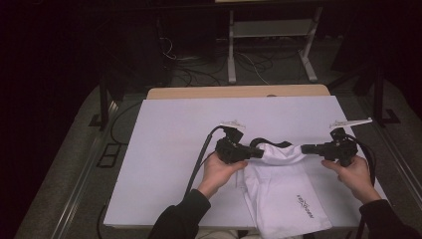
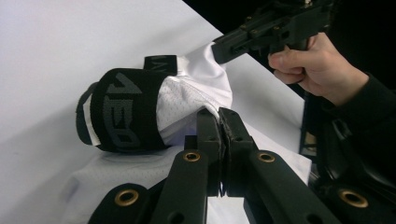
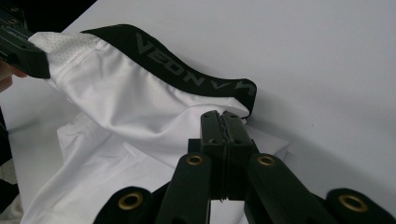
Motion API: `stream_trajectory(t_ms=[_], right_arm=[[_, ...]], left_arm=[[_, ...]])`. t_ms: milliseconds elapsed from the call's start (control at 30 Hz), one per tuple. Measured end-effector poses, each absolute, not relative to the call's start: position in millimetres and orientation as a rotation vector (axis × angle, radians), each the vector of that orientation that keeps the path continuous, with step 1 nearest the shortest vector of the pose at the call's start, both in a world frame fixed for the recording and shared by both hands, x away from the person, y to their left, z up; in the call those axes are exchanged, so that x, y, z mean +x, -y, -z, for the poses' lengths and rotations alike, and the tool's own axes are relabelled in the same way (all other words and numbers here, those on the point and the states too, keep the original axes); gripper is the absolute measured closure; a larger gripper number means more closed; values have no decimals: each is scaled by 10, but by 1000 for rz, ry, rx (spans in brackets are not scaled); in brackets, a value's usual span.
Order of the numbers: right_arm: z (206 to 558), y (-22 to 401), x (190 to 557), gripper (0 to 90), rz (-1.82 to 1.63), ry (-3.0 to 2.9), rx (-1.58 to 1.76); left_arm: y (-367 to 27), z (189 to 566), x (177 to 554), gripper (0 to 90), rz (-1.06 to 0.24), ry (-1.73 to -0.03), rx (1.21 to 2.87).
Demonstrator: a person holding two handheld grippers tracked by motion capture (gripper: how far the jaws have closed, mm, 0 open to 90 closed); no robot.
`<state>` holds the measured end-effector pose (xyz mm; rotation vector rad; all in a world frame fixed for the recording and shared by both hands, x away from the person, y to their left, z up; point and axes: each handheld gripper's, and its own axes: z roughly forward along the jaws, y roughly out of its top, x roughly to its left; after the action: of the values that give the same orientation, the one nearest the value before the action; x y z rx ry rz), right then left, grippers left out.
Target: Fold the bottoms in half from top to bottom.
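White shorts (image 1: 283, 194) with a black lettered waistband (image 1: 271, 143) lie on the white table (image 1: 164, 149), their top end lifted between both grippers. My left gripper (image 1: 260, 153) is shut on the white mesh fabric just below the waistband (image 2: 121, 112); in the left gripper view its jaws (image 2: 219, 114) pinch a fold. My right gripper (image 1: 303, 148) is shut on the other side of the shorts' top, its tips (image 3: 223, 116) pressed on the white cloth beside the waistband (image 3: 187, 74). The lower part of the shorts rests flat, hanging slightly over the near edge.
The table's wooden far edge (image 1: 239, 92) borders a dark floor with cables (image 1: 249, 62) and a metal stand (image 1: 268, 30). Bare white surface stretches left (image 1: 149, 174) and behind the shorts. Cables trail from each gripper toward the person.
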<state>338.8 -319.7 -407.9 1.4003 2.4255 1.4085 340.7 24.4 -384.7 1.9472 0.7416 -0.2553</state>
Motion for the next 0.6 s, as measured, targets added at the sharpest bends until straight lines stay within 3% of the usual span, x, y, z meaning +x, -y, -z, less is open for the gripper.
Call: stream_trajectory(t_ms=[600], right_arm=[[4094, 3197, 3178, 881, -1411, -2479, 1373]], left_arm=[[-263, 3940, 3157, 867, 383, -715, 1899]])
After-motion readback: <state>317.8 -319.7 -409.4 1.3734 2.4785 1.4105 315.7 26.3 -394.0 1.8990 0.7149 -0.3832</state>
